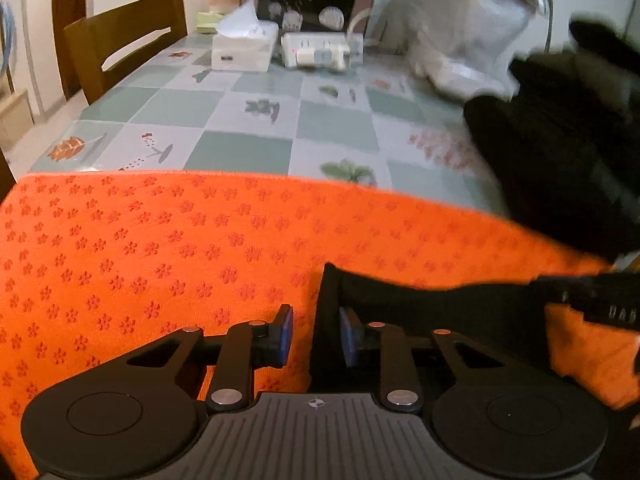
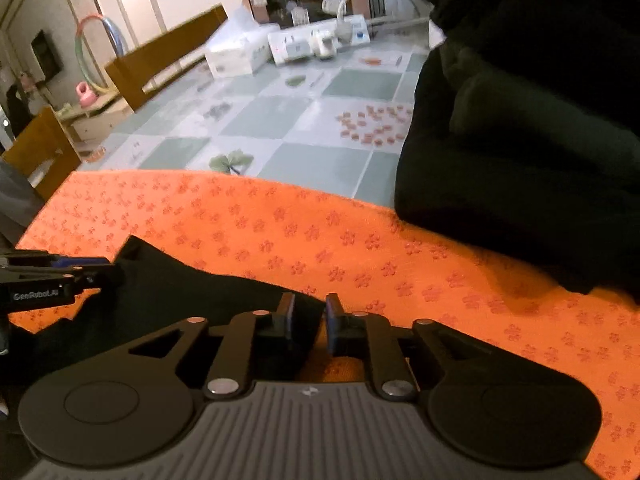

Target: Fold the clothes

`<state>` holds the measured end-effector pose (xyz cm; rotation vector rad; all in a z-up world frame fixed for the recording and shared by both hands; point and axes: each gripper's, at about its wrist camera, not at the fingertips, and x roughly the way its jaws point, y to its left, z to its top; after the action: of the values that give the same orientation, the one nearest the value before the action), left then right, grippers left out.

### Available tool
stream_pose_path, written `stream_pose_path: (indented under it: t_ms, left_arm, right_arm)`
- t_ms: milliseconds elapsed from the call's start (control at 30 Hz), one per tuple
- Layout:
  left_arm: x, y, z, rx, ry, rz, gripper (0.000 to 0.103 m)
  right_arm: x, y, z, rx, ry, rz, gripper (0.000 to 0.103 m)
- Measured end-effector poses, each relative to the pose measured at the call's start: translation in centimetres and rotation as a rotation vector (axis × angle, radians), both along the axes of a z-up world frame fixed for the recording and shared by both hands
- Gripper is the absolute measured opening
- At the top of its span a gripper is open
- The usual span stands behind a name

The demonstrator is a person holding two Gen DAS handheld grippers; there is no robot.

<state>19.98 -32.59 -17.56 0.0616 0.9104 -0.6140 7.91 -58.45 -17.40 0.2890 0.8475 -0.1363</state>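
Gripping a black garment (image 1: 420,304) at 2 points, the left gripper (image 1: 316,334) and right gripper (image 2: 310,322) are both pinching its near edge, pads closed on dark cloth with a narrow gap showing. It is lying over an orange mat (image 1: 160,248) beside a black pile (image 2: 520,140). Judged from here, lifting both corners level and together would keep the fold square. Beyond the mat's far edge, the checked table (image 1: 248,120) is offering open room.
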Motion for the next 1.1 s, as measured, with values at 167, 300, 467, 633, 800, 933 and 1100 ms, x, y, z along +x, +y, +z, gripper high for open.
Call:
stream_pose_path:
  t_ms: [167,300,467,633,800,933,1100]
  left_arm:
    - [-0.5,3.0,3.4,-0.070,-0.036,0.001,0.044]
    - [-1.9,6.6,5.9,-0.075,-0.061,0.027,0.061]
    - [-3.8,11.9,7.2,-0.050,-0.062,0.089,0.069]
    - [-6.1,17.2,7.1,-0.008,-0.048,0.153,0.072]
    - [-8.0,22.0,6.9,0.020,-0.032,0.240,0.075]
    - [-8.7,25.2,6.4,0.037,-0.027,0.319,0.077]
    - [-8.2,28.1,5.0,0.040,0.009,0.408,0.077]
  right_arm:
    - [-3.1,0.2,3.5,-0.036,-0.059,0.007,0.024]
    - [-6.6,1.5,5.8,-0.031,-0.080,0.034,0.033]
    - [-11.5,4.0,6.9,0.016,-0.075,0.046,0.036]
    - [-16.1,6.7,6.6,0.064,-0.043,0.037,0.038]
    - [-20.0,9.3,5.7,0.094,-0.034,0.008,0.038]
    - [-21.9,11.5,4.4,0.115,-0.023,-0.013,0.042]
    - [-22.9,13.5,2.9,0.122,0.018,-0.024,0.042]
